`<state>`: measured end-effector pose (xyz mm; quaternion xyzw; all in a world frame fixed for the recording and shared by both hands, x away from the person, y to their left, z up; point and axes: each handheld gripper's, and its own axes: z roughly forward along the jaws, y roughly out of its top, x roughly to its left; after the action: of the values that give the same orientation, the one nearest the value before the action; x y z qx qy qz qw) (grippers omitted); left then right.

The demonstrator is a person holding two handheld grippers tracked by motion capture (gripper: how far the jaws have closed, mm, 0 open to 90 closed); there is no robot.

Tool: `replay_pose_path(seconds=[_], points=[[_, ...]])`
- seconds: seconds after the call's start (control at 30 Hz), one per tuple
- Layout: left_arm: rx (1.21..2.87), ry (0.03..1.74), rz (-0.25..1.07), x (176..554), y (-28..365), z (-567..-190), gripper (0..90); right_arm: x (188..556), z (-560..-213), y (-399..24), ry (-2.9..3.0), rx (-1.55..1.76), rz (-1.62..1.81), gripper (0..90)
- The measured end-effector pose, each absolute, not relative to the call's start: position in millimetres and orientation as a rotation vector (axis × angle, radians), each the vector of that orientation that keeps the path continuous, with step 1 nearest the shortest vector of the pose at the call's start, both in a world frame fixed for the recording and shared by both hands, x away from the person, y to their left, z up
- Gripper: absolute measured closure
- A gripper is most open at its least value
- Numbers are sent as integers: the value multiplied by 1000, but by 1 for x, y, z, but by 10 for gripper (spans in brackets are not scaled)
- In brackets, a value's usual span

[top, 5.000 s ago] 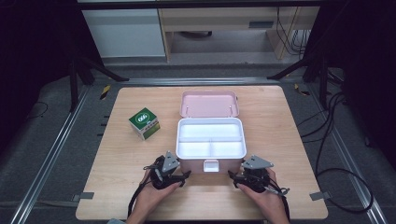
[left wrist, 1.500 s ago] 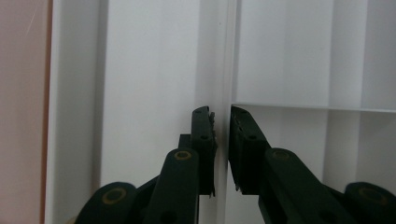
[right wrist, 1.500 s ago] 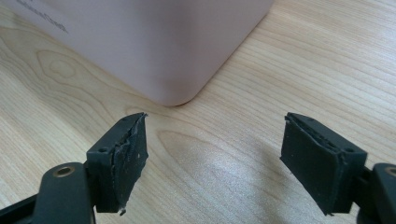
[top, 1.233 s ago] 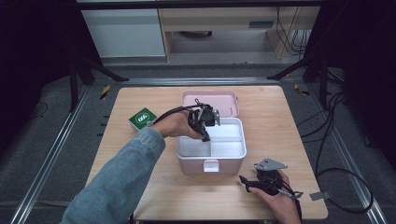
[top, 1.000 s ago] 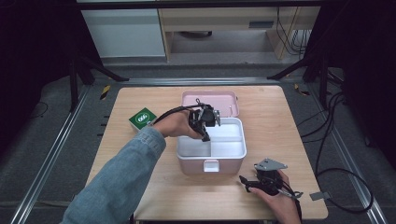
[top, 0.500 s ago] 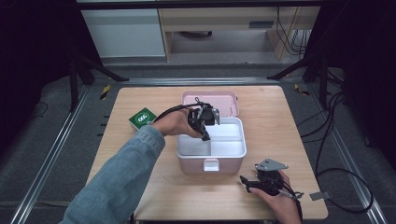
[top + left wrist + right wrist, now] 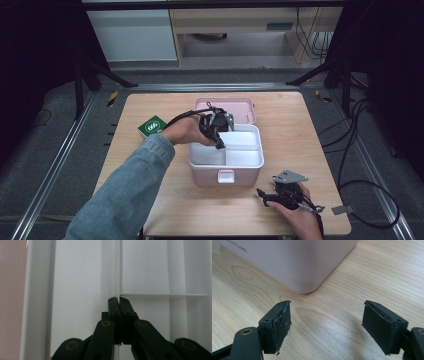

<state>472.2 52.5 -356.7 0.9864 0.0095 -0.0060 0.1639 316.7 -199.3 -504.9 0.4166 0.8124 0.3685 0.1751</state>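
A pink lunch box [image 7: 226, 178] stands open mid-table with a white divided tray [image 7: 205, 156] in it. My left gripper [image 7: 220, 145] reaches down into the tray from the left. In the left gripper view, my left gripper [image 7: 118, 300] is shut on the thin white divider wall [image 7: 118, 270], right beside where a cross wall [image 7: 162, 294] meets it. My right gripper [image 7: 262, 198] rests on the table in front of the box's right corner. Its jaws stand open with bare wood between them, seen in the right gripper view [image 7: 328, 315], a little short of the pink box corner [image 7: 307, 277].
The pink lid [image 7: 241, 106] lies flat behind the box. A small green carton [image 7: 152, 126] stands to the left, beside my left forearm. The wooden table [image 7: 310, 135] has free surface on its right side. Cables trail on the floor to the right.
Five seconds ago both grippers rested at the front edge. Since then the left hand has reached into the tray and closed on the divider. Over the last second nothing has moved.
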Motion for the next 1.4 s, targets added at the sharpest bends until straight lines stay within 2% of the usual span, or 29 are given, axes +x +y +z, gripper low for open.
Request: replay_pose_path(seconds=[0.43, 0.7, 1.07, 1.4], points=[[2770, 29, 30, 466, 61, -332, 895, 316, -504, -198, 2303, 1172, 1041, 229], [2723, 67, 144, 454, 80, -304, 895, 316, -502, -196, 2300, 1158, 1042, 229], [2663, 221, 267, 435, 151, -273, 895, 318, -499, -197, 2287, 1160, 1049, 229], [2616, 377, 348, 418, 225, -267, 895, 322, -500, -198, 2286, 1179, 1038, 229]])
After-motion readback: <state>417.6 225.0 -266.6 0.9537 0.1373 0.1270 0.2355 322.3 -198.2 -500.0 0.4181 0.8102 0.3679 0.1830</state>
